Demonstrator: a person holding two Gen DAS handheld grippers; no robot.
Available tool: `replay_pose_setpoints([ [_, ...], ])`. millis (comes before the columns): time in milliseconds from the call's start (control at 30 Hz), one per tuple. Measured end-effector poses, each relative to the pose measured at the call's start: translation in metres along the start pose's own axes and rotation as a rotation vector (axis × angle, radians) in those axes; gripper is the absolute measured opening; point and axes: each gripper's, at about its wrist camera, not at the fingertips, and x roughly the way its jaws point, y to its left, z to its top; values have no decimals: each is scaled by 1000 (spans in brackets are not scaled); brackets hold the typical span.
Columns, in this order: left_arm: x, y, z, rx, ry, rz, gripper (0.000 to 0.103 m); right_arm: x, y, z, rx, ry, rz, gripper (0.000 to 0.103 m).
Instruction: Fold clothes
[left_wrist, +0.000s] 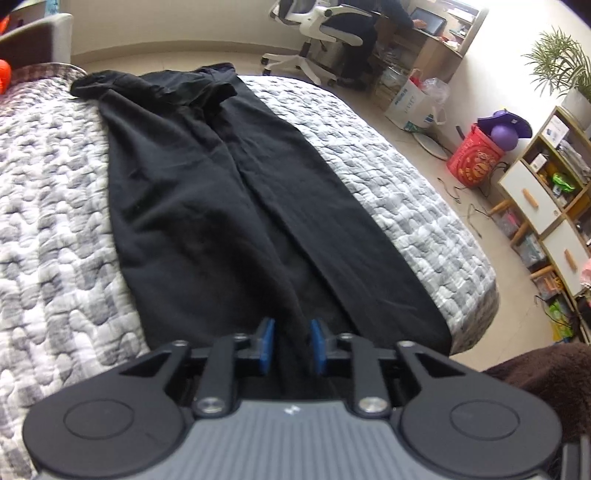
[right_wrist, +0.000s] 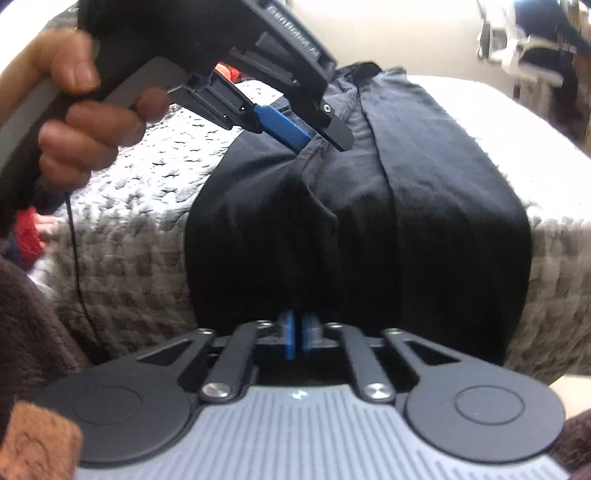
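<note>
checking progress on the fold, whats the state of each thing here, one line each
black trousers: spread lengthwise on the bed, wrinkled, not yet folded over
left gripper: pads slightly apart, a ridge of trouser fabric between them
right gripper: shut at the near edge of the trousers; grip on cloth unclear
quilted bedspread: laid over the bed, under the trousers

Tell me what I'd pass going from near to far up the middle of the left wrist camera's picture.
left gripper → black trousers lying on the quilted bedspread → bare floor → white office chair.
</note>
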Motion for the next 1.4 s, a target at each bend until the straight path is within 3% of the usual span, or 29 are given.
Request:
replay_pose_setpoints([
  [33,-1,1,0,-10,-3,0,10,-1,-2,1,13,4,17,3],
  [133,-6,4,0,-40,-12,1,4,-12,-4,-2,43,2,95,3],
  [333,-23,1,-4,-70,-65,-33,3,-39,-14,-2,101,-46,261,2],
  [733,-34,-2,-3,-72,-122,-106,4,-68,-61,6,373,-76,507,3],
  [833,-30,1,-2,-82,-115,-126,6,-65,-79,5,468,-51,496,3],
  [933,-24,3,-1,-104,-87,-122,7,-59,-93,1,505,-11,329,5],
  [1000,-22,5,-1,-110,-80,-106,9,-53,-101,-3,528,17,252,13],
  [1067,-23,8,-1,-128,-86,-92,14,-50,-104,-6,544,32,248,13],
  [1133,-25,15,0,-159,-103,-79,29,-50,-102,-5,531,41,259,14],
  [1200,-26,22,1,-190,-116,-67,36,-52,-96,-1,508,47,264,14],
  [1300,-25,32,3,-234,-126,-56,39,-51,-91,12,479,57,288,15],
  [1400,-16,37,4,-268,-88,-93,39,-50,-93,30,450,51,308,15],
])
